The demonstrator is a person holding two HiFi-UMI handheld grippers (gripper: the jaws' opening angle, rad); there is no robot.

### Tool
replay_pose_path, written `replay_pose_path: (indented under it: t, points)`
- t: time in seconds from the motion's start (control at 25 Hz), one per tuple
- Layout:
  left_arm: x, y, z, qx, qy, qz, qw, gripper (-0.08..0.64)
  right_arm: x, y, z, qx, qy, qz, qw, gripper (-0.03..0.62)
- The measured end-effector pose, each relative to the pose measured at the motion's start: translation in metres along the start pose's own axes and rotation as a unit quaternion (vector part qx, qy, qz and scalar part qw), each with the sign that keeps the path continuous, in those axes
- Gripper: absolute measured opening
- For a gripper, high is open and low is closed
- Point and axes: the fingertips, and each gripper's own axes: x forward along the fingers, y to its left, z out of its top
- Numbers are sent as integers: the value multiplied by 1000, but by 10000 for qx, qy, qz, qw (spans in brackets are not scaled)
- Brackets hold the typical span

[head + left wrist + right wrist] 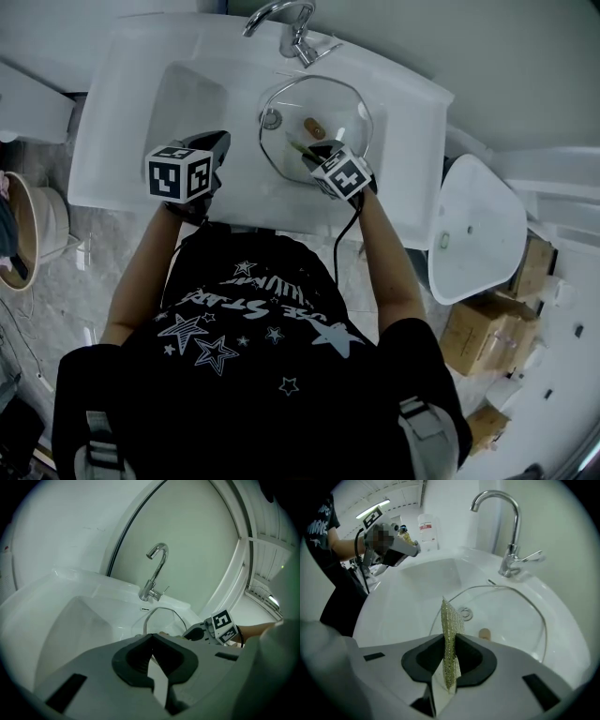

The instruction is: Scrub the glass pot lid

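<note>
The glass pot lid [323,105] lies in the white sink [122,131], its wooden knob [314,125] facing up. My right gripper [316,150] hovers over the lid's near edge and is shut on a gold-green scrub pad [451,630], which stands upright between the jaws. In the right gripper view the lid's rim [536,609] and knob [484,633] show just beyond the pad, near the drain [465,613]. My left gripper [218,142] is held over the sink's left part, beside the lid, shut with nothing in it [152,636]. From there the lid [161,617] lies ahead.
The chrome faucet [291,28] stands at the back of the sink. A clear bottle [426,527] is on the far counter. A white toilet lid [473,230] and cardboard boxes [483,333] are on the right; a round basin [23,230] sits on the floor at left.
</note>
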Motion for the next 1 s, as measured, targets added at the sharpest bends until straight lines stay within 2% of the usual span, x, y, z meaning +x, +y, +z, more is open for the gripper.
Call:
replay_pose_path:
  t: [0.12,0.24,0.48,0.64,0.8,1.0]
  points:
    - [-1,0,5,0,-50,-10,10000,8,-14,-38,8,20,-112,-752,9971,69]
    - [-4,0,7,-26,-64,-23,10000,8,-24,-67,20,-120,-128,-1309,9912,69]
    - [-7,3,12,-139,-116,-1,9998,8,-23,-106,36,-497,229,-1948,9793,69]
    - [-9,7,13,-165,-122,74,9998,8,-23,-124,45,-880,332,-2350,9674,69]
    - [-10,10,12,-208,-127,95,9997,8,-17,-128,44,-1294,508,-2456,9593,69]
    - [-11,8,8,-233,-116,105,9996,8,-12,-119,39,-1139,389,-2257,9667,71]
